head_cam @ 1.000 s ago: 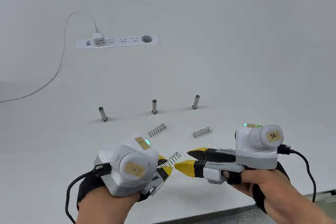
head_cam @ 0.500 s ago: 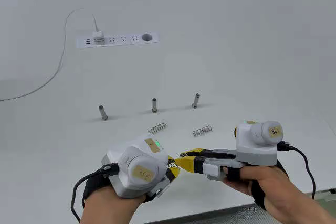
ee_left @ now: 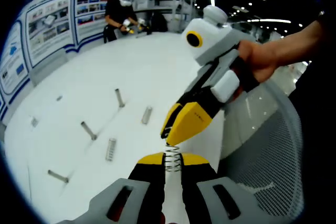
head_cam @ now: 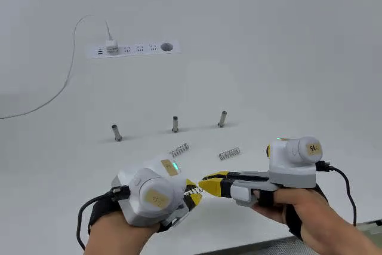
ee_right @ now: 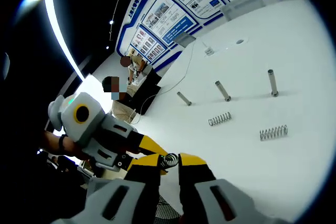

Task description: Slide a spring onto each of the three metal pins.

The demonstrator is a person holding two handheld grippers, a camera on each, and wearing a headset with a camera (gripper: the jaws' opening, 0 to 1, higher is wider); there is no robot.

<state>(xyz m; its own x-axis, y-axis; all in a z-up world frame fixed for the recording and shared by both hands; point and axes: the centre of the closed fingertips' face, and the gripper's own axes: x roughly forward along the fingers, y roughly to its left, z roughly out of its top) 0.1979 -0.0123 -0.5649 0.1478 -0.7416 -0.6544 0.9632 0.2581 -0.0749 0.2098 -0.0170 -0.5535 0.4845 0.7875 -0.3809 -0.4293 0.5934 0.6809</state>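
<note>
The left tongs (ee_left: 167, 162) clamp a spring (ee_left: 172, 149), held above the table (head_cam: 268, 88). The right tongs (ee_right: 169, 161), apart a second ago, now pinch its free end. This looks like a handover. All three pins (head_cam: 175, 124) stand bare.

Left gripper (head_cam: 191, 190): white-grey body, black fingers (ee_left: 148, 179) tipped yellow, tan label, green light. Right gripper (head_cam: 204, 184): same white-grey, black and yellow scheme, tan label. Spring (ee_left: 171, 157) between the yellow fingertips of both: bare silver coil. Two loose springs (head_cam: 179, 150) (head_cam: 229, 153) beyond the fingertips: silver-grey. Three pins (head_cam: 116, 132) (head_cam: 175, 124) (head_cam: 222, 118) farther beyond: dull grey metal. Tabletop (head_cam: 268, 76): plain white, unpatterned. Power strip (head_cam: 132, 48), farthest from the fingertips: white, with white cable (head_cam: 65, 79). Wall panels (ee_left: 58, 19): white, blue borders and print. Mesh (ee_left: 268, 156) beside the left fingers: grey netting.
</note>
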